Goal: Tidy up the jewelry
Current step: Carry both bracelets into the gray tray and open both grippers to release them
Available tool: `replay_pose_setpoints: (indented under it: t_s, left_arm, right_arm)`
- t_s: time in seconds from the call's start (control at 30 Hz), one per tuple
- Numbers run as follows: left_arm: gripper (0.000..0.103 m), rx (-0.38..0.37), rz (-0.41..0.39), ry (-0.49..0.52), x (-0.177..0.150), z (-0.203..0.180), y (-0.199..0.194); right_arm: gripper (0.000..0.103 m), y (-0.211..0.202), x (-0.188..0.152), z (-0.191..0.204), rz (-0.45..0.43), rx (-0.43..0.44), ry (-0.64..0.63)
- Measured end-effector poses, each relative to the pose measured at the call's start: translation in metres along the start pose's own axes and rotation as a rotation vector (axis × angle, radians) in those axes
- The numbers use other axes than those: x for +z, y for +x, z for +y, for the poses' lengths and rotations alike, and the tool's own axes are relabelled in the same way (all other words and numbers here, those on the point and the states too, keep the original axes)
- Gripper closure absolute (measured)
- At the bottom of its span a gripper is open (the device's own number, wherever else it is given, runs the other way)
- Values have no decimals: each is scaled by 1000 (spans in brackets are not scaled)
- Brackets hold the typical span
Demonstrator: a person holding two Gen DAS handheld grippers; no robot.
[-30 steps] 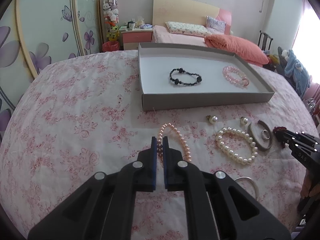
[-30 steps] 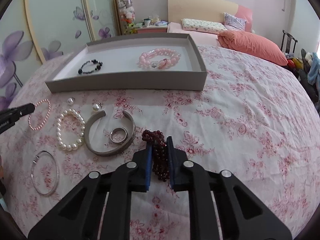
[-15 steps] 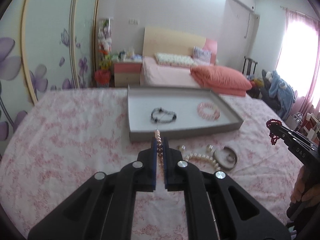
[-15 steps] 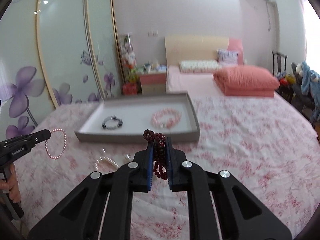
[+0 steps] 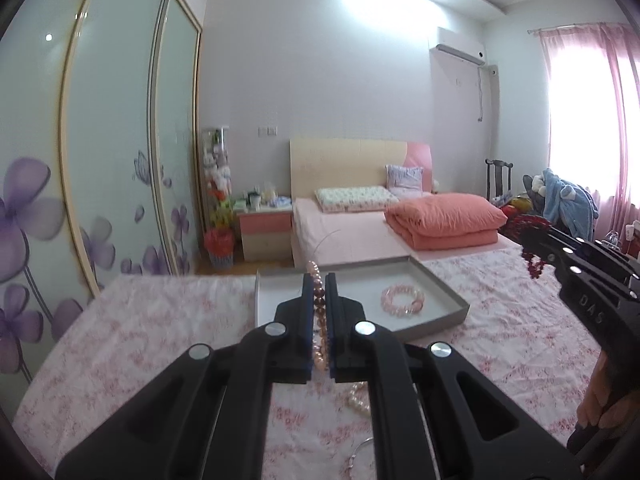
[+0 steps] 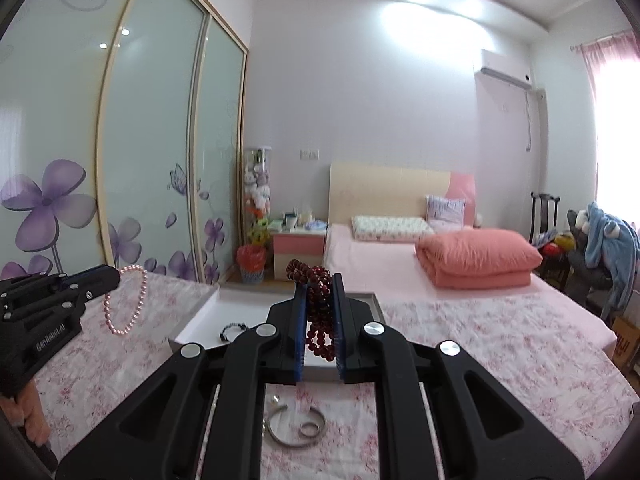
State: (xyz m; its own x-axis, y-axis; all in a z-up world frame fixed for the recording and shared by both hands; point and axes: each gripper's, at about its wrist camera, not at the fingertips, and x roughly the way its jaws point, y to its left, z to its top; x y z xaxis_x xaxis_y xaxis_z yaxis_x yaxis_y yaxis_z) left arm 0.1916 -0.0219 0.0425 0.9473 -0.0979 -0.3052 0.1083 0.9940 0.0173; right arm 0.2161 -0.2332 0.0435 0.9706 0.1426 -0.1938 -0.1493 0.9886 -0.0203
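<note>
My left gripper (image 5: pixel 319 280) is shut on a pink pearl bracelet (image 5: pixel 319 312), held in the air above the floral bedspread; the bracelet also hangs in the right wrist view (image 6: pixel 127 300). My right gripper (image 6: pixel 320 280) is shut on a dark red bead bracelet (image 6: pixel 318 304), also lifted; it shows in the left wrist view (image 5: pixel 530 244). The grey tray (image 5: pixel 456 304) lies ahead with a pale pink bead bracelet (image 5: pixel 402 299) and a black bead bracelet (image 6: pixel 233 330) inside.
On the bedspread below lie a silver cuff (image 6: pixel 294 426) with a ring (image 6: pixel 310 429), a pearl earring (image 6: pixel 275 400), a white pearl bracelet (image 5: pixel 358 394) and a thin bangle (image 5: pixel 360 456). A second bed with an orange quilt (image 5: pixel 444 220) stands behind.
Both grippers rose from the bedspread with their bracelets and tilted up, so the views now look level across the room. Jaws stayed shut.
</note>
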Motion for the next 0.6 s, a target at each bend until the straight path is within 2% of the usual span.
replay_pose_setpoints:
  t_s: [0.6]
  left_arm:
    - [97,29,-68,-34,22,-19,32]
  right_arm:
    - [91,31,11,-7,-61,-1,40]
